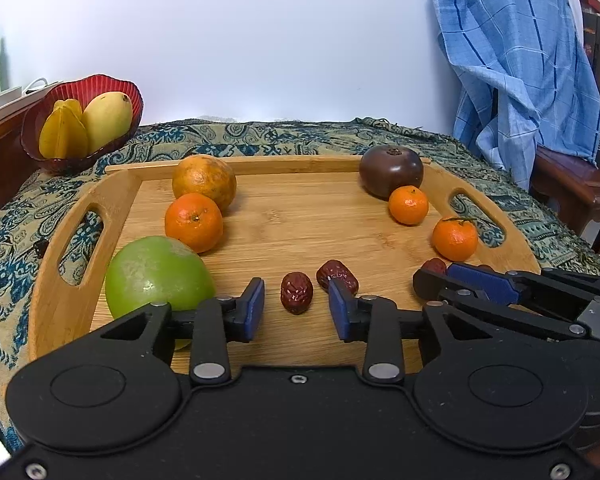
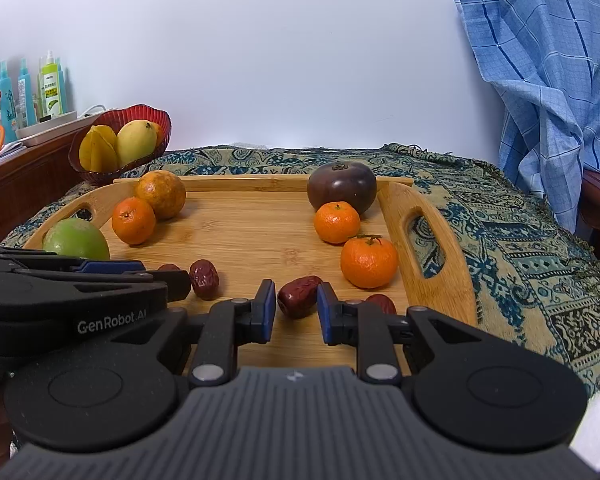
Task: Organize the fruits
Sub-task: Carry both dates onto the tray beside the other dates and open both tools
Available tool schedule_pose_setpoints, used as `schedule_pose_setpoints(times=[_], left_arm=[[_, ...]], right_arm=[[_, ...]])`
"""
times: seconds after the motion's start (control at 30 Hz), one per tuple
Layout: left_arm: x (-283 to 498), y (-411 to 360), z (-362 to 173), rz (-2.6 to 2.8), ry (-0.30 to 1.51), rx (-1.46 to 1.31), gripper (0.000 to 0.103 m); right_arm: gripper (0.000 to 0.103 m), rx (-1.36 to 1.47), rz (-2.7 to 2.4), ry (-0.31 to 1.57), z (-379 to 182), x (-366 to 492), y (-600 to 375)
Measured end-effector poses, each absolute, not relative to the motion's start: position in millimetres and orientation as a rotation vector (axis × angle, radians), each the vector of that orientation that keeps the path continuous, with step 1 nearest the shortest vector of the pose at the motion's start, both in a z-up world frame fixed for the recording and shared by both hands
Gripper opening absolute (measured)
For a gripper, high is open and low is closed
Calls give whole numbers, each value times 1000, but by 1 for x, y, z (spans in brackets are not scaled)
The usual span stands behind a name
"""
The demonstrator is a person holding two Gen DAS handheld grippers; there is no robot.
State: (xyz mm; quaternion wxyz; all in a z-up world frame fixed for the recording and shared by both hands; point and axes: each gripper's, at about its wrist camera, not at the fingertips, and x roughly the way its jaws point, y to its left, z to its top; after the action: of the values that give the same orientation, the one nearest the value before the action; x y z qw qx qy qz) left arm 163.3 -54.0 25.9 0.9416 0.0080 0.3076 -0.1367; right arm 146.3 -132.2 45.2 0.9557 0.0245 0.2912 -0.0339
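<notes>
Two dates on the tray (image 1: 260, 168) matter; we see left gripper (image 1: 296, 310) parted round one upright date (image 1: 296, 292), untouched; right gripper (image 2: 296, 312) parted astride a crosswise date (image 2: 300, 296), ungripped.

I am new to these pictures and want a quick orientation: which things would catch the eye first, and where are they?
The oval bamboo tray fills the middle, with a big green round fruit at its near left and a dark purple round fruit at its far right. Wrinkled red dates lie at its near edge, before the open jaws. A red ribbed bowl with yellow fruit stands at the far left.
</notes>
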Motion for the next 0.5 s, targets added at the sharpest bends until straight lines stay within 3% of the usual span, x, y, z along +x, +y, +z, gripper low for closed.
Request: schedule_pose_setpoints(times=[0.5], left_arm=[[161,-51,27,-270,624,13,40]], right_arm=[[32,46,-65,577,48,141,-131]])
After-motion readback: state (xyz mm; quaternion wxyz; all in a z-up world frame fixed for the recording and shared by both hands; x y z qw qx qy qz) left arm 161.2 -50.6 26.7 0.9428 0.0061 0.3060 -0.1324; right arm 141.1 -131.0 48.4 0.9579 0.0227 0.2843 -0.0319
